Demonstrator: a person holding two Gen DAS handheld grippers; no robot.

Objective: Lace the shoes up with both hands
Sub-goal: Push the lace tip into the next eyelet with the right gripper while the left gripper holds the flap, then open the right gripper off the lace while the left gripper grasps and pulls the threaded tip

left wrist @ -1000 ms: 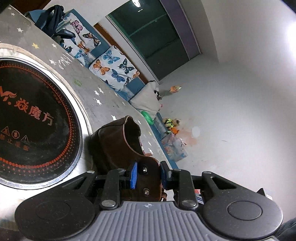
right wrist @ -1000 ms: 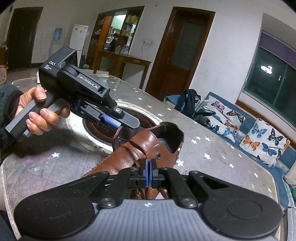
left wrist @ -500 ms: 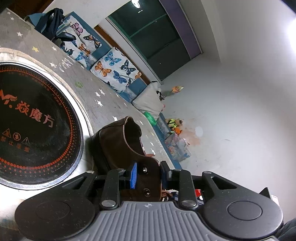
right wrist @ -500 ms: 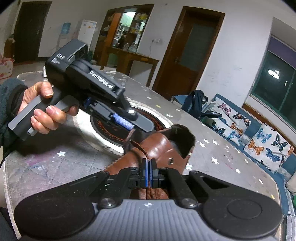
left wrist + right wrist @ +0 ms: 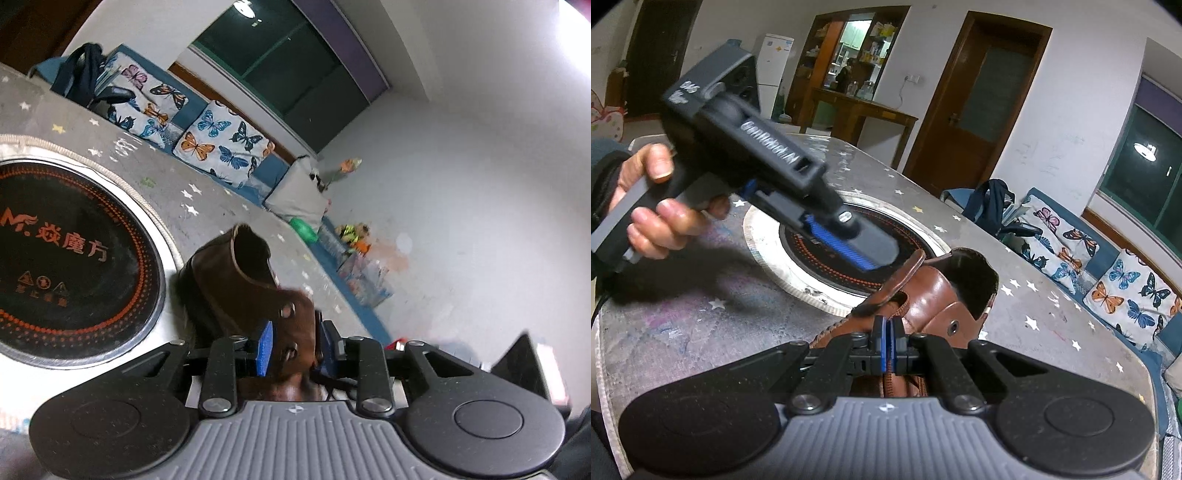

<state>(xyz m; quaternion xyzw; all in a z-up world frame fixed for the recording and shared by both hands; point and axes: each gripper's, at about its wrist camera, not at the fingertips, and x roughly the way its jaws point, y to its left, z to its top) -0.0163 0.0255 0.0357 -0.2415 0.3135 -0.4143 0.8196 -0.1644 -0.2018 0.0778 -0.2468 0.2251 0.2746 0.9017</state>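
A brown leather ankle boot (image 5: 938, 291) lies on the grey starred table, next to the round cooktop. In the left wrist view the boot's eyelet flap (image 5: 291, 325) sits between the blue pads of my left gripper (image 5: 295, 347), which is partly closed around it. My left gripper also shows in the right wrist view (image 5: 857, 247), held over the boot's tongue. My right gripper (image 5: 888, 339) is shut, with a brown lace (image 5: 888, 382) running down below its pads.
A black round induction cooktop (image 5: 55, 258) with orange lettering is set in the table (image 5: 701, 325), left of the boot. A butterfly-print sofa (image 5: 1108, 273) stands beyond the table's far edge. A dark bag (image 5: 990, 206) rests at the sofa's end.
My left gripper has lifted and tilted over the boot, blurred with motion. My right gripper has risen a little, still shut on the lace.
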